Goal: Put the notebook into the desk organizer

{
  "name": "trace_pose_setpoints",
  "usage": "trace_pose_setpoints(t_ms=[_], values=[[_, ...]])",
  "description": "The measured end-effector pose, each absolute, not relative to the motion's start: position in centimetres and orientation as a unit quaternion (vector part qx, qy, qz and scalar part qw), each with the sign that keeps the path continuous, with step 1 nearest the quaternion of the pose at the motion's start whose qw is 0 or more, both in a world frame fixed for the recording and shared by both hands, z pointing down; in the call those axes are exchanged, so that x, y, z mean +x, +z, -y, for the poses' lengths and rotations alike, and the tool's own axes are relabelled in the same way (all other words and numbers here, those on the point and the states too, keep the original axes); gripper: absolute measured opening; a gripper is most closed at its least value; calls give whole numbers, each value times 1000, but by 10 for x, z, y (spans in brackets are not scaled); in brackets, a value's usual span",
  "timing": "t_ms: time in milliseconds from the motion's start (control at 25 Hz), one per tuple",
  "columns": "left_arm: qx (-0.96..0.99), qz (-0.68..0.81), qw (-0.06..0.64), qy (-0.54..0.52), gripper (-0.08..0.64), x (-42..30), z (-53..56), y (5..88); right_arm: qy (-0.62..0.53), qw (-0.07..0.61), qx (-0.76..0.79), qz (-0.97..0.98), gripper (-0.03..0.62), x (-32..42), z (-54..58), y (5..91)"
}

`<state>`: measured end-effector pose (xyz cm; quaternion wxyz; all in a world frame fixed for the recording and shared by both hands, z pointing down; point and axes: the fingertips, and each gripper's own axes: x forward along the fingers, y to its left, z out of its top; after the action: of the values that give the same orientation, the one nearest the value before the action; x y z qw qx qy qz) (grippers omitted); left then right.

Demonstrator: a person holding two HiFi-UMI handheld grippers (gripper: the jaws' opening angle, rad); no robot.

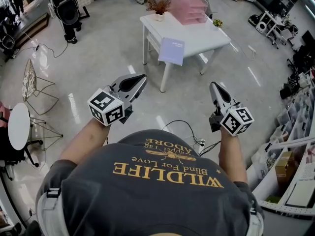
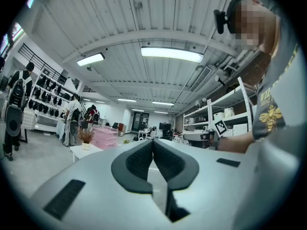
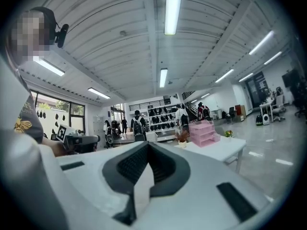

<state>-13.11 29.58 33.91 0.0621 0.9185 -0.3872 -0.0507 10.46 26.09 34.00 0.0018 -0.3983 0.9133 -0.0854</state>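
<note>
A lavender notebook [image 1: 172,50] lies at the near edge of a white table [image 1: 206,38], partly overhanging it. The pink desk organizer [image 1: 189,6] stands at the table's far side; it also shows in the right gripper view [image 3: 204,132] and the left gripper view [image 2: 104,137]. I stand well back from the table. My left gripper [image 1: 142,77] is held level in front of me, jaws shut with nothing between them [image 2: 153,140]. My right gripper [image 1: 213,85] is also level, shut and empty [image 3: 147,143]. Both point toward the table.
A potted plant [image 1: 159,6] and a small plant [image 1: 217,22] stand on the table. A wire chair [image 1: 32,82] and a round white table [image 1: 18,126] are at left. Cables [image 1: 192,132] lie on the floor by my feet. Shelving [image 1: 295,151] lines the right.
</note>
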Motion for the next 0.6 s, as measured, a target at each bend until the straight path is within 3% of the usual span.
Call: trace_pose_setpoints(t_ms=[120, 160, 200, 600], values=[[919, 387, 65, -39, 25, -124, -289, 340, -85, 1, -393, -916, 0, 114, -259, 338], [921, 382, 66, -36, 301, -120, -287, 339, -84, 1, -390, -917, 0, 117, -257, 337], [922, 380, 66, -33, 354, -116, -284, 337, -82, 1, -387, -918, 0, 120, -256, 335], [911, 406, 56, -39, 379, -71, -278, 328, -63, 6, -366, -929, 0, 162, -245, 327]])
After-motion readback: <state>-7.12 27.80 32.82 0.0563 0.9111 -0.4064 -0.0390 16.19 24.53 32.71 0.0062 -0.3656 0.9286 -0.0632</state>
